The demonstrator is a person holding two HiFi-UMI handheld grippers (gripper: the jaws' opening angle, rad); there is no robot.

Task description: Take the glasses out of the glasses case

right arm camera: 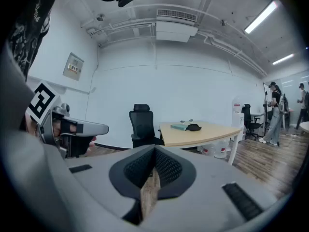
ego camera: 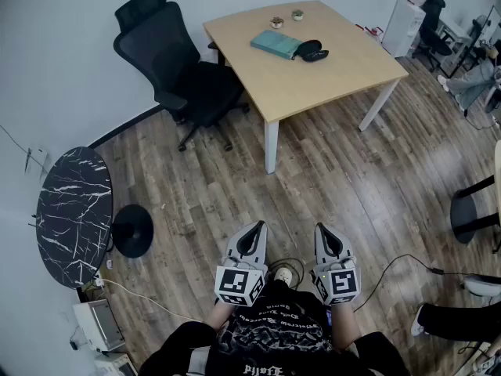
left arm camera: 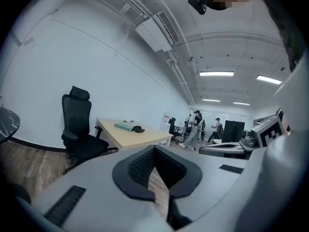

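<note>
Both claws are closed with nothing between their jaws. The left gripper point(ego camera: 252, 227) and right gripper point(ego camera: 325, 229) are held side by side close to the person's body, over the wooden floor point(ego camera: 329, 178). The black glasses case point(ego camera: 311, 51) lies well apart from them on the far light-wood table point(ego camera: 313, 84), just right of a teal book point(ego camera: 275, 44). A black office chair point(ego camera: 184, 77) stands at the table's left side.

Both tongs, left point(ego camera: 252, 233) and right point(ego camera: 326, 236), held forward, closed, empty.
</note>
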